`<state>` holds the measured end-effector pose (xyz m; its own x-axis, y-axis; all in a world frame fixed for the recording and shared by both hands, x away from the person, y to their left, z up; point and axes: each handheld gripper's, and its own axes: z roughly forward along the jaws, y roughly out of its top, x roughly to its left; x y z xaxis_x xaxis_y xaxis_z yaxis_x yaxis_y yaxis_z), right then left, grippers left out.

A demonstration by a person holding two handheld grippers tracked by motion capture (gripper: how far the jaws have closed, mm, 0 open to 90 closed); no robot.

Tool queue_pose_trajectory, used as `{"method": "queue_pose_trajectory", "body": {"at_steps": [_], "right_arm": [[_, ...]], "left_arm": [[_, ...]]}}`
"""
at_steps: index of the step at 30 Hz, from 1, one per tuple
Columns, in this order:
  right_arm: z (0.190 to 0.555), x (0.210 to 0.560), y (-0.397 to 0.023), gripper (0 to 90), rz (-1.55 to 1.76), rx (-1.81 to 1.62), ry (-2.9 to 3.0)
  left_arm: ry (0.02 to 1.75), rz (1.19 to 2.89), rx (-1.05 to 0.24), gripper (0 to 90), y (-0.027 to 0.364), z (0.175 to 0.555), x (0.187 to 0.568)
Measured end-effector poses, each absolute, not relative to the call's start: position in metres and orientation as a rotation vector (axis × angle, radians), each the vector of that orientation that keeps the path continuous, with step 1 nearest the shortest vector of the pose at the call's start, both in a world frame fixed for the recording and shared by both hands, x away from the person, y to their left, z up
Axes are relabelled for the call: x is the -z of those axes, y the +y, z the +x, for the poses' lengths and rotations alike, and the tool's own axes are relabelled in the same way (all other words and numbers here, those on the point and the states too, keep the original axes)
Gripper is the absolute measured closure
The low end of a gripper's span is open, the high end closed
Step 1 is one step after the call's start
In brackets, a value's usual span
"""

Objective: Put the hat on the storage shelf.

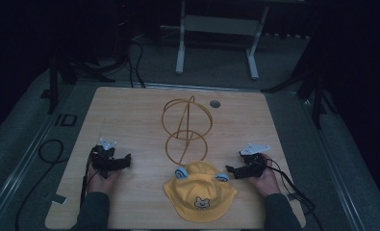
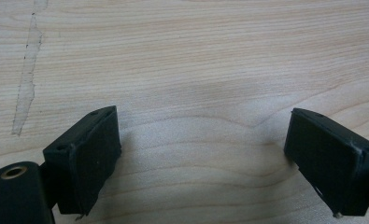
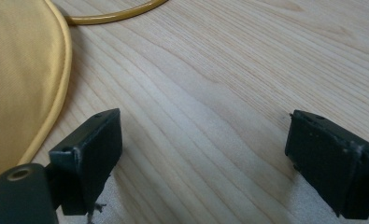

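**Hat flat on the table, both grippers empty**

Nearest me, a yellow child's hat (image 1: 200,191) with a bear face and blue ears lies flat at the table's front edge, between my two grippers. My left gripper (image 1: 124,160) rests on bare wood well to its left, jaws spread wide and holding nothing. My right gripper (image 1: 232,169) sits just beside the hat's brim, jaws equally wide and empty. Behind the hat stands a gold wire stand (image 1: 186,129) with nothing on it. I judge the work barely begun: the hat is ungrasped and probably belongs on that stand. The pale wooden table (image 1: 130,110) is otherwise bare; beyond it, a dim room with cables and a white frame (image 1: 216,33)
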<state>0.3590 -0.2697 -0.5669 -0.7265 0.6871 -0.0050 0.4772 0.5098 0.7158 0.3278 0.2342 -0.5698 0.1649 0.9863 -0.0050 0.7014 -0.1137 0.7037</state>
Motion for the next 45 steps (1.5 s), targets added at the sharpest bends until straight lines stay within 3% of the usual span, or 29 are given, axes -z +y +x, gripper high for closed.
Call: {"method": "queue_pose_trajectory", "body": {"at_steps": [9,16,18,30,45], "right_arm": [[0.359,0.567,-0.269,10.9,0.983,-1.036,2.467],[0.36,0.561,-0.272,29.5,1.034,-0.998,2.458],[0.361,0.556,-0.272,39.3,1.044,-0.96,2.472],[0.342,0.536,-0.269,42.2,0.94,-0.836,2.521],[0.322,0.494,-0.254,45.7,0.827,-0.922,2.618]], "left_arm": [[1.595,1.88,-0.651,10.8,0.234,0.328,0.57],[1.595,1.879,-0.652,10.9,0.234,0.328,0.57],[1.595,1.879,-0.652,10.9,0.234,0.328,0.57],[1.592,1.879,-0.651,11.6,0.234,0.327,0.57],[1.584,1.882,-0.649,11.7,0.233,0.327,0.57]]}}
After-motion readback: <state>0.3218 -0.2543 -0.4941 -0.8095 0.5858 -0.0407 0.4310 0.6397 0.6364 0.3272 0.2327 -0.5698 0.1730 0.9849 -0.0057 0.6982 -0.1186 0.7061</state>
